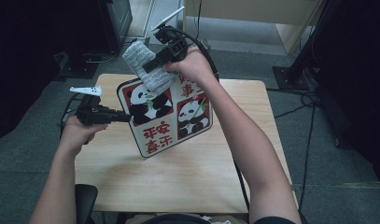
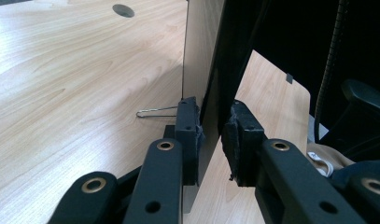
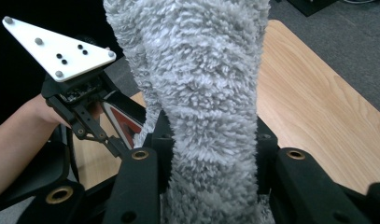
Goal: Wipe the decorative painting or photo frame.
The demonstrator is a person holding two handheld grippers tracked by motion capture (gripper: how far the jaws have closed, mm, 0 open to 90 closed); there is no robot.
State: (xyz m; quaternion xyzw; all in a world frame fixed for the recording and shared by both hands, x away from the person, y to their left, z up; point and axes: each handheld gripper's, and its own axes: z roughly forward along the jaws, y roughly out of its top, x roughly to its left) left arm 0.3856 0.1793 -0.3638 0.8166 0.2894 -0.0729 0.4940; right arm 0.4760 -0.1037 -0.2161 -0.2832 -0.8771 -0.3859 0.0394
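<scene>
My left gripper (image 1: 124,116) clamps the left edge of the panda picture board (image 1: 166,122), tilted above the wooden table (image 1: 187,177) at frame centre. My right gripper (image 1: 152,65), jaws shut on a grey fluffy cloth (image 1: 145,65), presses it to the board's upper corner. Best wiped in steady strokes, the left grip firm so the board doesn't swing.
</scene>
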